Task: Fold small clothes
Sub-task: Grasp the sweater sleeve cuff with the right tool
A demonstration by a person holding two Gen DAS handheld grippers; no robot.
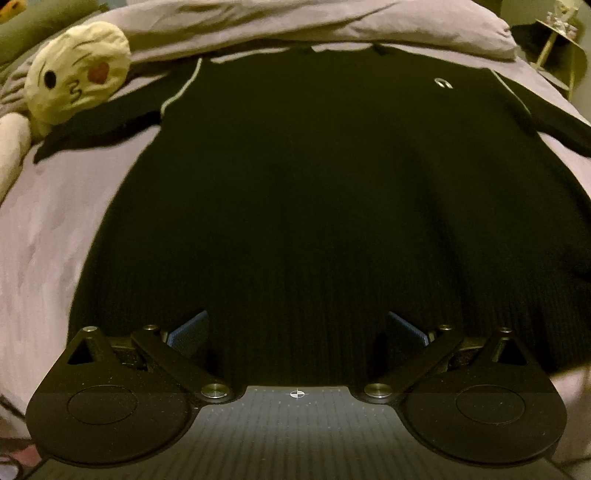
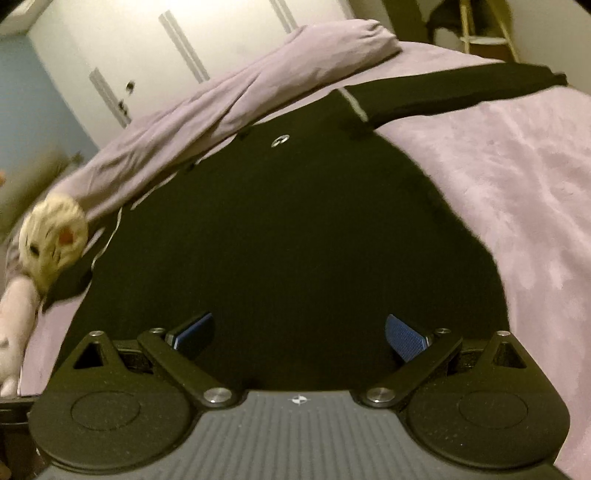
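Left wrist view, garment: a black ribbed knit top with pale piping at the shoulder seams (image 1: 295, 192) was seen laid flat, front up, on a bed covered in a lilac sheet (image 1: 48, 229), its sleeves spread out to either side; this spread-out lay was judged to be a preparation for folding.
Left wrist view, fingers: the left gripper (image 1: 295, 332) was held low over the hem edge, its blue-padded fingers (image 1: 190, 332) set wide apart with nothing between them; no cloth was gripped.
Left wrist view, markings: a small pale emblem (image 1: 443, 83) was noted on the chest, too small for any lettering to be read.
Left wrist view, surroundings: a round cream plush cushion with a kissing face (image 1: 77, 72) was seen just beside the far sleeve, and a rolled lilac duvet (image 1: 332, 26) lay along the collar edge.
Right wrist view, garment: the same top was seen from a tilted angle, one sleeve (image 2: 461, 90) stretched across the sheet.
Right wrist view, fingers: the right gripper (image 2: 299, 336) was likewise held above the lower body of the top, fingers spread and empty.
Right wrist view, markings: the emblem was visible again but no writing could be made out.
Judgement: folding was taken as not yet begun.
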